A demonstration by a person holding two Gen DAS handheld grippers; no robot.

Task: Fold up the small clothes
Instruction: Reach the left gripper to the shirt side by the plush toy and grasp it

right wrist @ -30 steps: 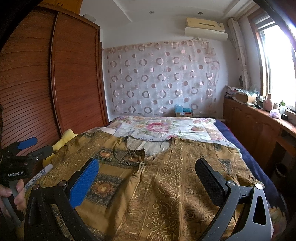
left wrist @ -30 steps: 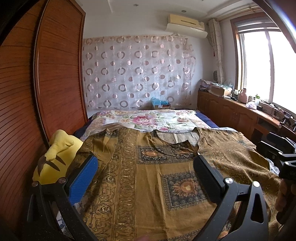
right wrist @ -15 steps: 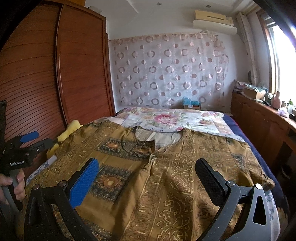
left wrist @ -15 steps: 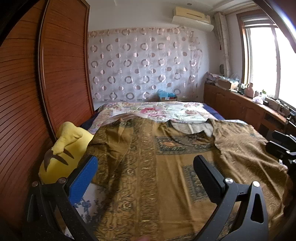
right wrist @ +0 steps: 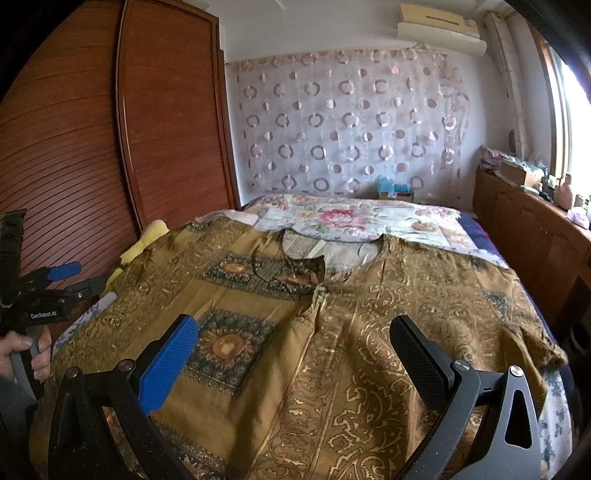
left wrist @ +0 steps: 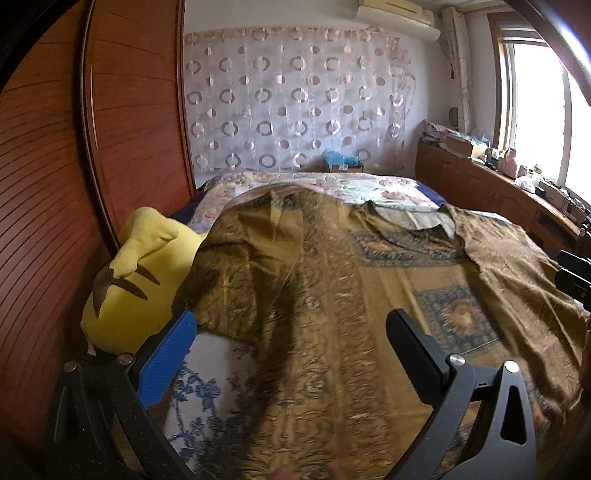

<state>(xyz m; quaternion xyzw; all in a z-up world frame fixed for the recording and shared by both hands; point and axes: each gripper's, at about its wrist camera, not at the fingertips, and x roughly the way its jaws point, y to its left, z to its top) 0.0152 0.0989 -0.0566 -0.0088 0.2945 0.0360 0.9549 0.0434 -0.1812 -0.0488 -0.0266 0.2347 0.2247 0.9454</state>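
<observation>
The brown patterned shirt [right wrist: 332, 332] lies flat, collar toward the bed's far edge; left tongs [left wrist: 291, 350] hover nearest its left sleeve, right tongs [right wrist: 295, 354] mid-hem, both released.

Wooden wardrobe [right wrist: 110, 147] left, circle-patterned curtain [right wrist: 351, 122] behind, bright window [left wrist: 546, 103] right.

There was one brown patterned shirt [right wrist: 314, 332], one yellow plush toy [left wrist: 136, 280], one flowered bed cover [right wrist: 354, 218], one air conditioner [right wrist: 439, 27], and two grippers, left [left wrist: 291, 362] and right [right wrist: 295, 363].
</observation>
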